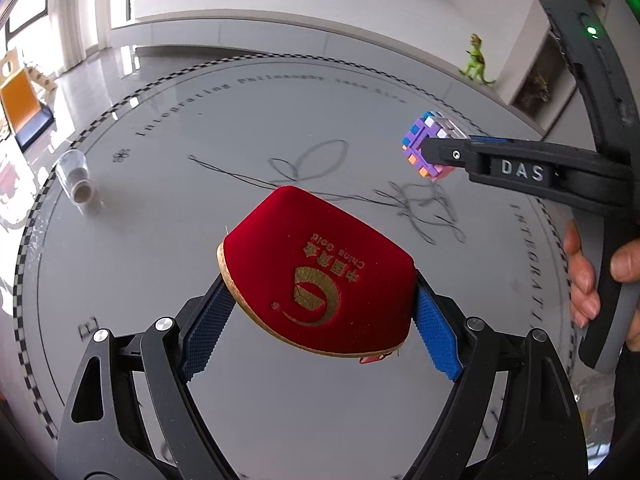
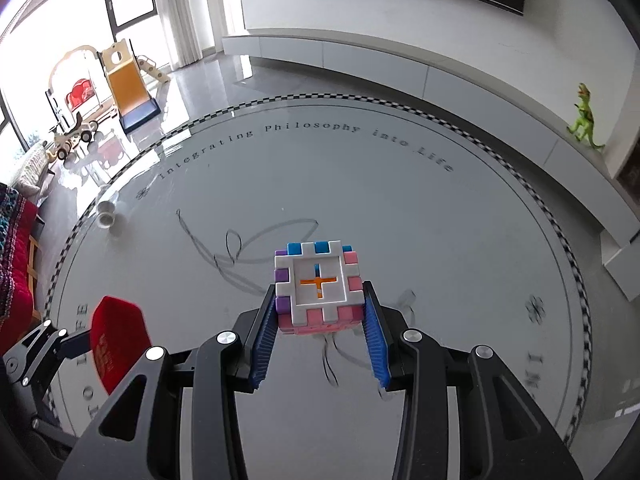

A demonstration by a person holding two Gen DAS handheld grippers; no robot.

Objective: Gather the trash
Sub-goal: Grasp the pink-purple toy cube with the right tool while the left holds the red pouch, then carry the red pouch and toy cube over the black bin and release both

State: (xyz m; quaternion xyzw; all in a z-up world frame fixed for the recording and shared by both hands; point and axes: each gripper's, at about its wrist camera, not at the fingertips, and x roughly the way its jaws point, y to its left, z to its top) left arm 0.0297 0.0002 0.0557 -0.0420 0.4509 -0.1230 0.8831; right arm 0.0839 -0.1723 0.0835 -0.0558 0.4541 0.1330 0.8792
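Note:
A red velvet box (image 1: 320,272) with gold lettering is held above the round glass table (image 1: 240,128), my left gripper (image 1: 320,312) shut on it by its blue pads. My right gripper (image 2: 320,316) is shut on a multicoloured puzzle cube (image 2: 318,286), also lifted off the table. In the left wrist view the cube (image 1: 424,140) and the right gripper (image 1: 434,150) hang to the upper right. In the right wrist view the red box (image 2: 116,340) and the left gripper (image 2: 100,344) are at the lower left. A clear plastic cup (image 1: 76,182) (image 2: 107,216) lies on its side near the table's left edge.
A person's hand (image 1: 584,276) holds the right gripper's handle. A green toy dinosaur (image 2: 584,120) stands on a low white cabinet (image 2: 400,60) behind the table. A children's slide (image 2: 128,84) and toy vehicles stand on the floor at far left.

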